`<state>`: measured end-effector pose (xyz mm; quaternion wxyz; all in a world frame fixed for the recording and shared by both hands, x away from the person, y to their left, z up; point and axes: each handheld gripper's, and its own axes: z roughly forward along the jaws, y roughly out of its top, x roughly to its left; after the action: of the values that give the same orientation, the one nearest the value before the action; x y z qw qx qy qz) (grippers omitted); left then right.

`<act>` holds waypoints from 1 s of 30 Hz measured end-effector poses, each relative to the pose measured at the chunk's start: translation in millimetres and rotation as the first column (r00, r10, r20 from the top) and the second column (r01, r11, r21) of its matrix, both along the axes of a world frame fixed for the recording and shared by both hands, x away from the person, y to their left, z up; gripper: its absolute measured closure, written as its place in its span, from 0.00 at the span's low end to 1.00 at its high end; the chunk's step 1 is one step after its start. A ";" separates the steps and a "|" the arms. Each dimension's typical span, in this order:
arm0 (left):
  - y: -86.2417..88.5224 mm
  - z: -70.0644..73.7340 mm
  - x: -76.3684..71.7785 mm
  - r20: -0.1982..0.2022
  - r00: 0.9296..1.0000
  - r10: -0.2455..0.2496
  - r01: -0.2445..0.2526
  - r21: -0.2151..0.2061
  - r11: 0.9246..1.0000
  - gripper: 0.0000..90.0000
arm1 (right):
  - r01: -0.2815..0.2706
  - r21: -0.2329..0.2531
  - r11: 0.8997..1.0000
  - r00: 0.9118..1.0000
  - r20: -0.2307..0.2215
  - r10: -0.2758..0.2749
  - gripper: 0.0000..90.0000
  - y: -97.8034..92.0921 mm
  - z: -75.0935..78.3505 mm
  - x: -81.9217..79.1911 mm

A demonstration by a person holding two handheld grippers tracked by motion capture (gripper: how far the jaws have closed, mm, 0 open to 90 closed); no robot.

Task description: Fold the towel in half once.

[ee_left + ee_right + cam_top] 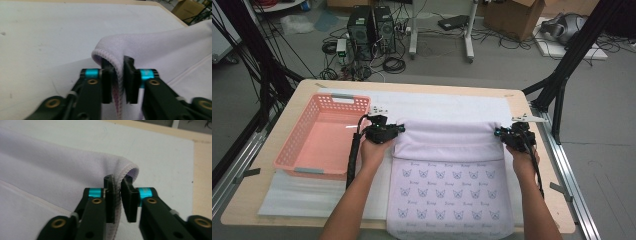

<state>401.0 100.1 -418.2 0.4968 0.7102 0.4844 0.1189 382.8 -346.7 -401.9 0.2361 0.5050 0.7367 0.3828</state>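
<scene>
A pale lilac towel (pixel 449 175) with a small printed pattern lies on the white mat, its near end hanging over the table's front edge. Its far end is lifted and doubled back toward me, plain side up (pixel 447 137). My left gripper (pixel 398 129) is shut on the towel's far left corner (pixel 110 57), the stitched hem pinched between the jaws. My right gripper (pixel 499 132) is shut on the far right corner (pixel 126 170) in the same way. Both corners are held a little above the mat.
A pink plastic basket (pixel 294 145) stands at the left on the table, close to my left hand. The white mat (pixel 447 102) stretches behind the towel. The table's right edge (pixel 557 165) lies just beyond my right hand. Computers and cables are on the floor behind.
</scene>
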 end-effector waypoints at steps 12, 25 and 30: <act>-5.3 -10.0 -23.2 -0.006 0.998 -0.057 0.057 0.011 0.998 0.60 | -0.019 0.080 0.997 0.996 -0.080 0.026 0.69 -11.4 -6.7 -15.3; -9.9 -24.4 -42.7 -0.112 0.989 -0.096 0.110 0.133 0.985 0.91 | -0.106 0.084 0.991 0.981 -0.155 0.118 0.81 -6.9 -23.4 -33.0; -8.6 -23.4 -50.6 -0.090 0.992 -0.086 0.096 0.117 0.988 0.95 | -0.107 0.081 0.991 0.979 -0.163 0.119 0.99 -11.9 -30.3 -41.3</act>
<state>350.4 91.5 -441.6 0.4368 0.7648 0.4639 0.0953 341.5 -358.6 -432.2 0.1329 0.5009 0.7671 0.3782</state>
